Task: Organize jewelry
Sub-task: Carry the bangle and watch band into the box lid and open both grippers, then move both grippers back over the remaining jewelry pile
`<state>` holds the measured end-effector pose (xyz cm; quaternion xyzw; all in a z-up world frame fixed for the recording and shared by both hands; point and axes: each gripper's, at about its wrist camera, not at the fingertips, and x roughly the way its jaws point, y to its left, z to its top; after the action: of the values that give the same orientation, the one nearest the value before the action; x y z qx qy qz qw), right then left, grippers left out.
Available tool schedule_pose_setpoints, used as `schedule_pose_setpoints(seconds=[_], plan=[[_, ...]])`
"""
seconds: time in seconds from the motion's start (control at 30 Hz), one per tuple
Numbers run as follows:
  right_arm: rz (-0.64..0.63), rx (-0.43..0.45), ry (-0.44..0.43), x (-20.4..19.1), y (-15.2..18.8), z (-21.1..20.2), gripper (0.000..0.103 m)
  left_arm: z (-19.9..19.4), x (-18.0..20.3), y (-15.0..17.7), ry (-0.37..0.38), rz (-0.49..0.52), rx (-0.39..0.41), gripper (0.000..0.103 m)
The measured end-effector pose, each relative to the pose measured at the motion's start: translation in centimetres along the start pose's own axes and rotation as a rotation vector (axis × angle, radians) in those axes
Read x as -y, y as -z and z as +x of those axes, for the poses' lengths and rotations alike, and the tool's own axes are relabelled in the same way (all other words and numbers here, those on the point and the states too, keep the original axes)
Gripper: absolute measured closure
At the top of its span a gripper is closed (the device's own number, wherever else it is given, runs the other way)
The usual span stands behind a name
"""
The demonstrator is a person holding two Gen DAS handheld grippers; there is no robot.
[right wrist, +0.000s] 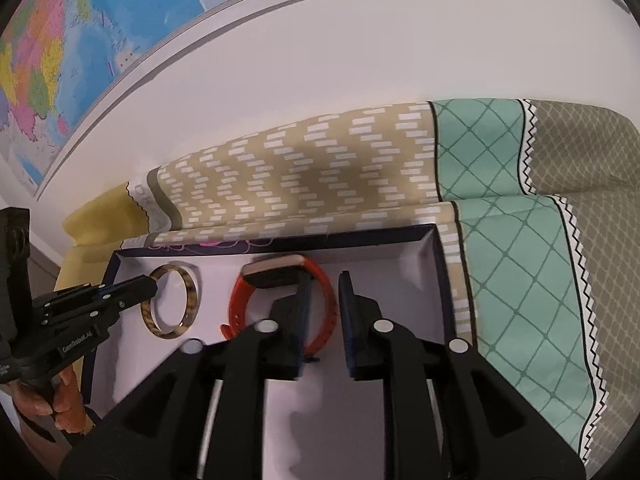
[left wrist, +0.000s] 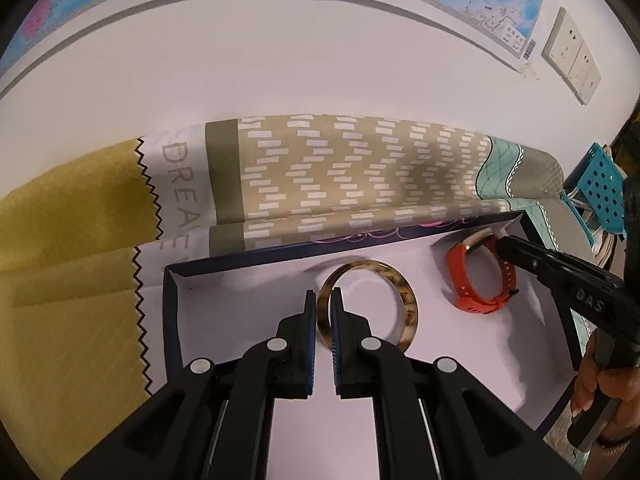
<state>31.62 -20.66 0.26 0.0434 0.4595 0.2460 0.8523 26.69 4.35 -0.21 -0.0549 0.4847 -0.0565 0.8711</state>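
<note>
Watch out: your left gripper (left wrist: 323, 300) has its fingers clenched on the rim of the brown spotted bangle (left wrist: 368, 307), and only a thin edge is pinched, so if you tug or twist, the ring could pop out and roll across the box (left wrist: 172, 292). Your right gripper (right wrist: 325, 292) has its fingers parted and is not squeezing anything; one finger sits inside the loop of the orange watch (right wrist: 280, 304), so pulling away fast could hook the strap and drag it out. The bangle is a smooth, hard ring, brown and cream, sitting near the middle of the box's white floor. The watch is a bendy orange band with small holes and a pale face, nearer the box's right wall, apart from the bangle.
</note>
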Motion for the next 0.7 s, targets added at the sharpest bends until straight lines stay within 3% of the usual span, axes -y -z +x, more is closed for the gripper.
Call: schedule_pose_setpoints(seconds=[0.1, 0.17, 0.37, 0.47, 0.63, 0.7], plan=[[-0.006, 0.023, -0.017, 0.0, 0.4, -1.1, 0.066, 0.3, -0.1, -0.2, 0.010, -0.010, -0.019, 0.094], [-0.028, 0.045, -0.030, -0.2, 0.9, -2.3, 0.062, -0.1, -0.3, 0.0, 0.017, -0.025, -0.010, 0.073], [-0.104, 0.112, -0.155, -0.8, 4.6, -8.2, 0.047, -4.6, 0.2, 1.8, -0.003, 0.007, 0.112, 0.059], [-0.169, 0.101, -0.210, -1.5, 7.9, -10.8, 0.047, -7.3, 1.2, 3.7, 0.000, 0.051, 0.165, 0.055], [-0.297, 0.066, -0.170, -3.4, 12.8, -12.9, 0.048, -10.4, 3.2, 7.6, 0.034, 0.125, 0.204, 0.050], [-0.303, 0.042, -0.186, -3.8, 14.5, -13.2, 0.055, -10.9, 3.9, 9.4, 0.064, 0.144, 0.201, 0.049]])
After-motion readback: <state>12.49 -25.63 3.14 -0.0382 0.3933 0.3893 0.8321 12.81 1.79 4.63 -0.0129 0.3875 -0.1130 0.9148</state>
